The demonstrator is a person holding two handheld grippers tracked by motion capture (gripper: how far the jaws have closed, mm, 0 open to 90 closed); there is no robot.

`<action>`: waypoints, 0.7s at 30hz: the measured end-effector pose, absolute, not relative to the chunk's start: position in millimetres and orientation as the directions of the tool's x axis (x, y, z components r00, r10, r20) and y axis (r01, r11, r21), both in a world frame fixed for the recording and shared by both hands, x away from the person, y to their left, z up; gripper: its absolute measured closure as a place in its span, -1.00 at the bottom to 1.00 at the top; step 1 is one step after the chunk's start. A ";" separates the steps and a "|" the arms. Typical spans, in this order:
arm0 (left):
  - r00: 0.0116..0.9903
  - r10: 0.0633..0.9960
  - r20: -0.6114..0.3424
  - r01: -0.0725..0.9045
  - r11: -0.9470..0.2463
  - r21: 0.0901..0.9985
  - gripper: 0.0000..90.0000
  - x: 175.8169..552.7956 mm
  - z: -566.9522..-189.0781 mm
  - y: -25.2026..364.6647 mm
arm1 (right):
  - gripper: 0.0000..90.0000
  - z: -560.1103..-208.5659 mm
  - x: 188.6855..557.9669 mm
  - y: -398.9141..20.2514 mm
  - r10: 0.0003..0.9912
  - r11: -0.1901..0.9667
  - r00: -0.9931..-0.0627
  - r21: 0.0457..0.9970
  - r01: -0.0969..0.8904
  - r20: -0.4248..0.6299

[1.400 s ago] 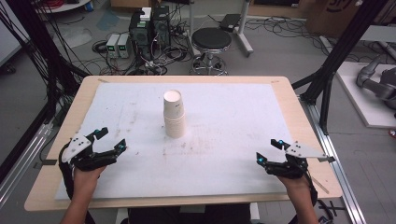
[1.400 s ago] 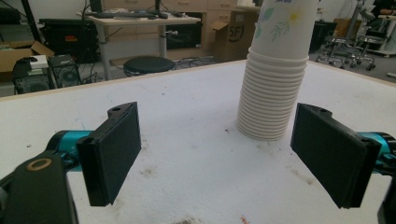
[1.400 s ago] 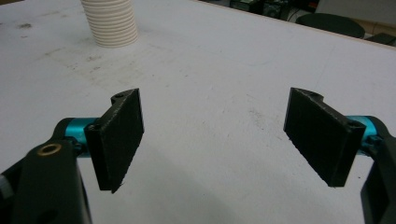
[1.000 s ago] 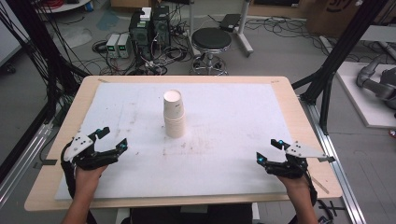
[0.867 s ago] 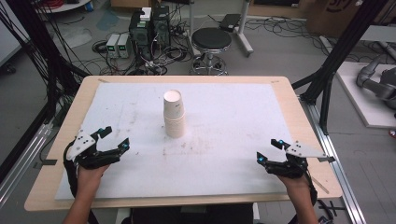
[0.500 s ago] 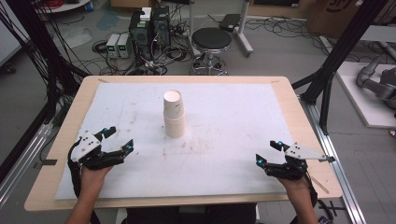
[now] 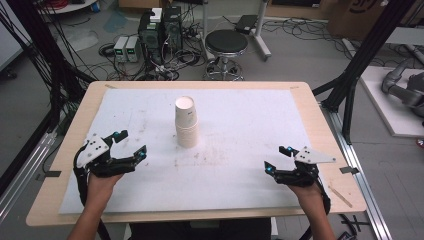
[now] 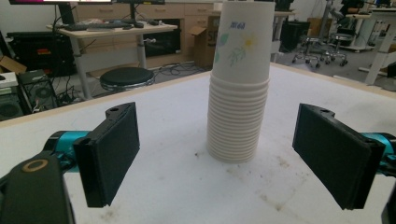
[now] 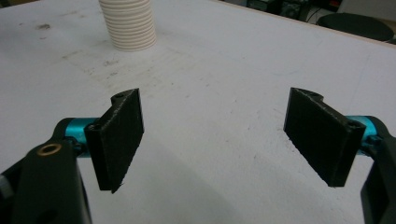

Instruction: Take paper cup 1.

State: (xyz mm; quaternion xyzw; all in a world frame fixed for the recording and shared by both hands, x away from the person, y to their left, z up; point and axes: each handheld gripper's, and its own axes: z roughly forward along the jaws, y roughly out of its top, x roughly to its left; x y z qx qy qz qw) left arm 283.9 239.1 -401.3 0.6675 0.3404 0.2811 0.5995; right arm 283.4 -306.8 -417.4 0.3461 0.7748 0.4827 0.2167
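Stack of paper cups [image 7: 186, 122] upright on white mat [image 7: 250, 125], mid-table, a bit toward far edge. Top cup printed with leaves and a flower, seen in left gripper view [image 8: 241, 79]. Ahead of the left jaws, framed in the gap between them but beyond the tips, not touched.

Left gripper [image 7: 129, 144] low over mat near front-left, jaws spread wide, nothing between the pads [image 8: 114, 149]. Pointed toward the stack. Grey plate on top, held by left hand [image 7: 100, 175].

Right gripper [image 7: 276, 159] near front-right, well apart from the stack. Jaws released wide, gap empty, bare stained mat between pads [image 9: 122, 135]. Stack base [image 9: 130, 23] up and left of its left jaw, far ahead. Held by right hand [image 7: 302, 182].

Wooden table [image 7: 320, 120] edge around mat. Black stool [image 7: 227, 45] and electronics boxes [image 7: 160, 27] on floor beyond far edge.
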 end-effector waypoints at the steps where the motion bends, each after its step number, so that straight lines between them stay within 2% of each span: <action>1: 0.614 0.789 -0.040 0.123 -0.046 0.991 -0.67 286.6 -399.0 237.6 | -0.54 -417.6 283.7 -306.1 0.741 0.298 -0.671 0.897 0.327 -0.001; 12: 0.675 0.738 -0.033 0.130 -0.074 0.989 -0.67 318.3 -366.2 210.4 | -0.54 -417.0 279.3 -310.1 0.747 0.297 -0.664 0.895 0.333 -0.001; 21: 0.702 0.710 -0.048 0.155 -0.087 0.984 -0.67 337.6 -355.2 189.9 | -0.54 -417.5 274.8 -313.5 0.754 0.293 -0.657 0.895 0.338 0.001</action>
